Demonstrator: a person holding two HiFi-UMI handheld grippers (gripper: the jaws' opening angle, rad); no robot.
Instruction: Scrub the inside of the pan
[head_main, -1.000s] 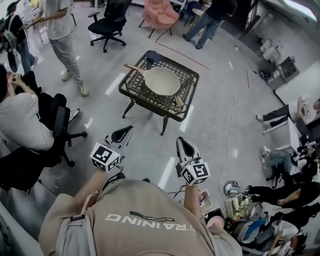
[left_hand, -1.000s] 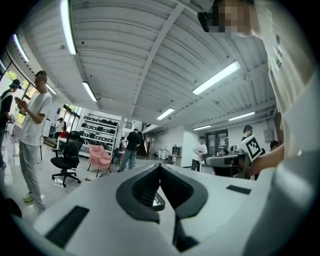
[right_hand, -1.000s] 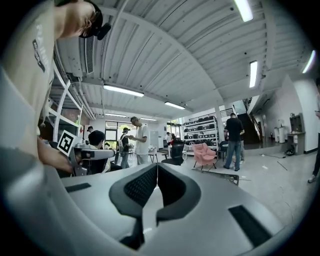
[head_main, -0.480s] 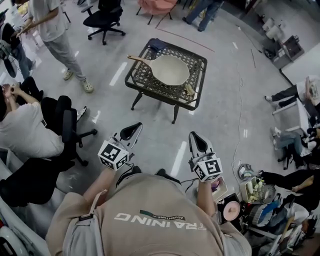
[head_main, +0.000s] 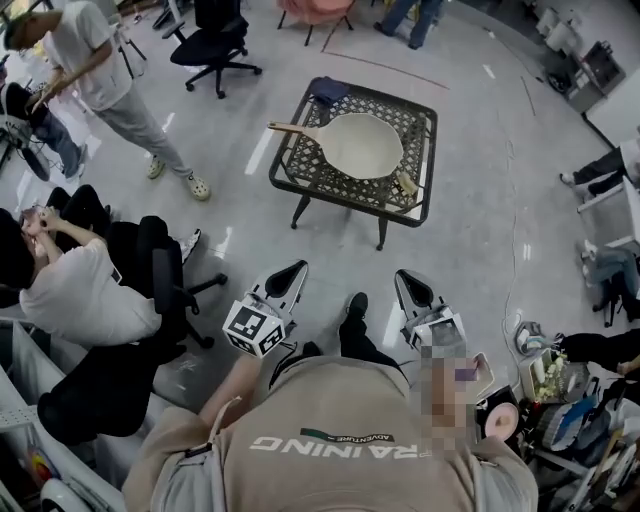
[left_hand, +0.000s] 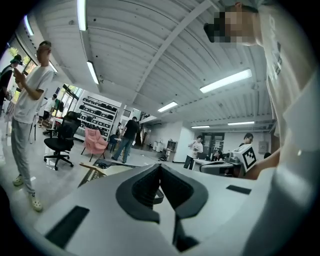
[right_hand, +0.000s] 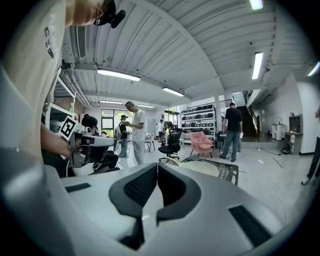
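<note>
Pan (head_main: 365, 148), round, cream, on black lattice table (head_main: 305, 172); left gripper (head_main: 290, 272), right gripper (head_main: 410, 283) both closed.

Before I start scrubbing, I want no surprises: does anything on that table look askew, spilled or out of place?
Nothing looks spilled or damaged. The pan sits upright on the table, handle to the picture's left. A dark cloth sits at the far corner, and a small pale item lies near the right edge.
</note>
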